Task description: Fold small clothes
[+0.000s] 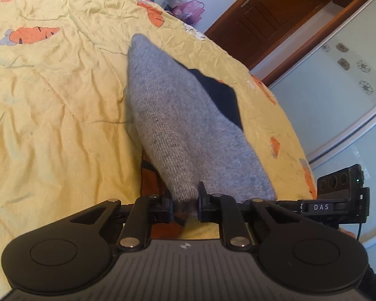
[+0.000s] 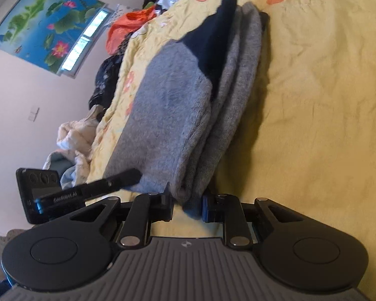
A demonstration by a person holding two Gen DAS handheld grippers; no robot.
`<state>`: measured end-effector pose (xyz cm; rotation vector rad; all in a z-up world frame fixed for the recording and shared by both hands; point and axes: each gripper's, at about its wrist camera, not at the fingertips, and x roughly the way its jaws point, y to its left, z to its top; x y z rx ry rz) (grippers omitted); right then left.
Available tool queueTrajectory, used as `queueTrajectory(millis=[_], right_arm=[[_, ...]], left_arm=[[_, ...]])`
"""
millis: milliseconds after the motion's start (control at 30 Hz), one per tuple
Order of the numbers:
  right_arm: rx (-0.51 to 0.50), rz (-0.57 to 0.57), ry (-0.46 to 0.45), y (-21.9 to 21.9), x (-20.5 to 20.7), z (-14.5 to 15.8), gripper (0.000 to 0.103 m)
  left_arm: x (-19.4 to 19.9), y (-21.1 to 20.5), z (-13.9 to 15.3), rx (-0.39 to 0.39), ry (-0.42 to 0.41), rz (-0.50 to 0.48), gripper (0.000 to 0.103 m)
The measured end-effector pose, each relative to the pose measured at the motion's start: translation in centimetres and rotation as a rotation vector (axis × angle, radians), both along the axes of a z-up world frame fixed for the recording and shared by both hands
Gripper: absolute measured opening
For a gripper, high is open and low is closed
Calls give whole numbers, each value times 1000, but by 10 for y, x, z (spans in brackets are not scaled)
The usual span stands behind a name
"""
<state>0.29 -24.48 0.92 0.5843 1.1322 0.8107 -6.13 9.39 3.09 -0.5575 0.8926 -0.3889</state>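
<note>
In the left wrist view the left gripper [image 1: 185, 207] sits at the bottom centre of the frame, angled down toward the bed, its jaws pinched on the near edge of a grey knitted garment [image 1: 178, 125] with a dark navy patch [image 1: 223, 97]; the cloth rises from the jaws toward the upper middle of the frame, lifted off the yellow quilt [image 1: 50, 100]. At the right edge of that view the other tool's black body shows, marked "DAS". In the right wrist view the right gripper [image 2: 188, 207] is likewise at the bottom centre and tilted downward, its jaws clamped on a bunched edge of the same grey garment [image 2: 173, 110], whose layers run in folds toward the top centre, with the navy part [image 2: 213, 37] at the far end. A black finger of the left gripper [image 2: 117, 178] reaches in from the lower left and lies against the cloth. The quilt [image 2: 313, 113] is creased and printed with orange flowers and carrots. Beyond the bed, the left wrist view shows a brown wooden door [image 1: 275, 7] and a pale wardrobe panel [image 1: 338, 87] at the upper right, and the right wrist view shows a lotus picture [image 2: 45, 22] on the wall at upper left, with loose clothes [image 2: 127, 30] heaped beside the bed
</note>
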Motion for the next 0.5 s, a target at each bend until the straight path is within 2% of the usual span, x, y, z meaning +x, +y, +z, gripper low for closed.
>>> queueTrajectory(millis=[67, 133, 200, 233, 267, 300, 333, 367, 433, 500], right_arm=[[21, 20, -3, -8, -14, 3, 23], [11, 16, -1, -16, -25, 1, 24], [-39, 6, -5, -21, -27, -2, 39], [-36, 3, 4, -25, -25, -1, 52], [-30, -12, -10, -30, -23, 5, 64], [-39, -45, -56, -35, -20, 17, 68], [-62, -74, -120, -38, -17, 30, 70], [-92, -85, -187, -38, -9, 45, 70], [-151, -107, -288, -27, 14, 68, 70], [-197, -118, -338, -8, 46, 79, 71]], left_arm=[[-12, -1, -2, 39, 7, -15, 17], [-16, -6, -12, 134, 32, -9, 22], [-20, -2, -11, 160, 7, -19, 26], [-22, 0, -1, 189, -16, -7, 28], [-26, 0, 13, 232, -68, 10, 28], [-29, 0, 29, 285, -143, 21, 30], [-31, -5, 44, 345, -221, 27, 41], [-29, -13, 58, 418, -305, 31, 65], [-19, -36, 72, 552, -443, 22, 88], [2, -62, 69, 650, -515, -23, 88]])
